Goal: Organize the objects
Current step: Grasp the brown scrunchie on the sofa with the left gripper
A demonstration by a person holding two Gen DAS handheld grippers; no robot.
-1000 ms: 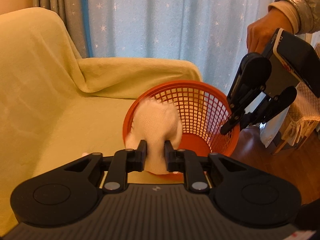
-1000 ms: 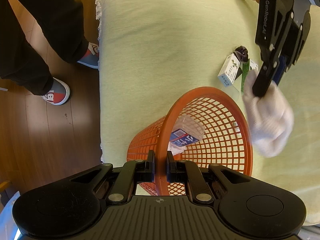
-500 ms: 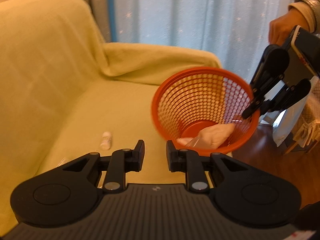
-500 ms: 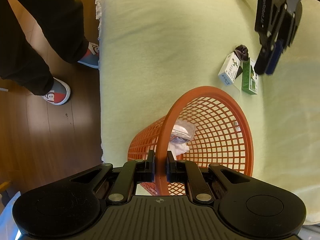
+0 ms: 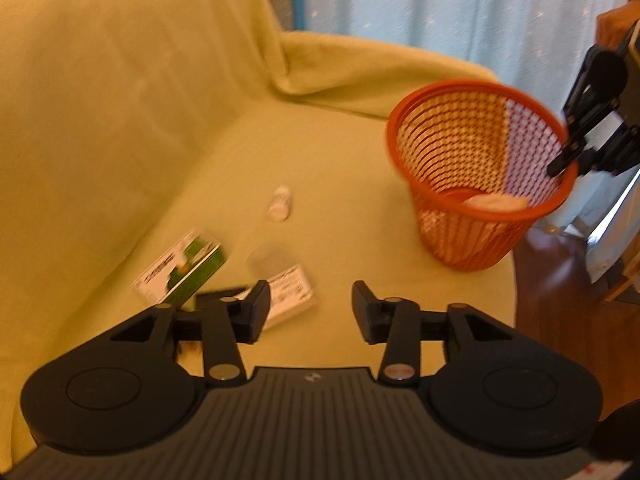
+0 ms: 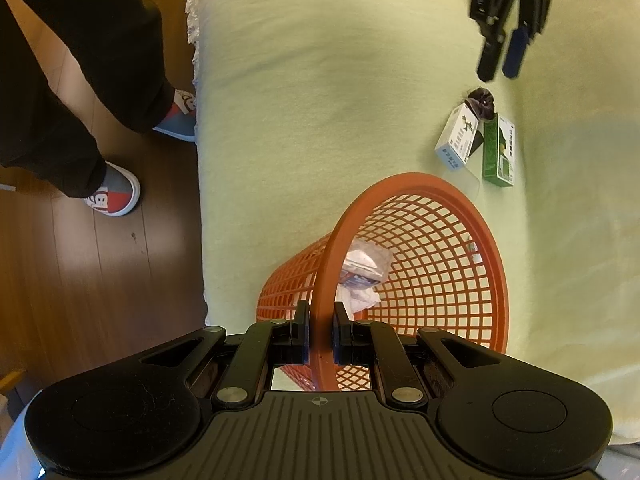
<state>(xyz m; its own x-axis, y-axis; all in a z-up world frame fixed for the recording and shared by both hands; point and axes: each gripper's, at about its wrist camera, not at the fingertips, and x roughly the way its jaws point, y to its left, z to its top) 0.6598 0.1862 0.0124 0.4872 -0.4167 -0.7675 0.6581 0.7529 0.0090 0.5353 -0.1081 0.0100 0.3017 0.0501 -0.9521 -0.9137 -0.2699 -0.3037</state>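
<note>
The basket (image 6: 436,264) pinched at its rim by the right hand-held gripper (image 6: 320,338) is orange-red, an open square mesh all round. Inside it, just ahead of that gripper, lie a white cloth (image 6: 360,298) and a clear wrapper with blue print (image 6: 366,266). The sofa cover (image 6: 320,100) is plain pale yellow-green. Beneath the black left hand-held gripper (image 5: 310,312) lie a green-and-white box (image 5: 182,272) and a white box with dark print (image 5: 290,294); beyond them, a small white bottle (image 5: 280,204). Far ahead of it hangs a pale blue curtain (image 5: 440,4) with faint white specks. To the right gripper's left, the floor (image 6: 100,280) is dark brown wood, and the slippers (image 6: 114,194) are grey, red and white.
</note>
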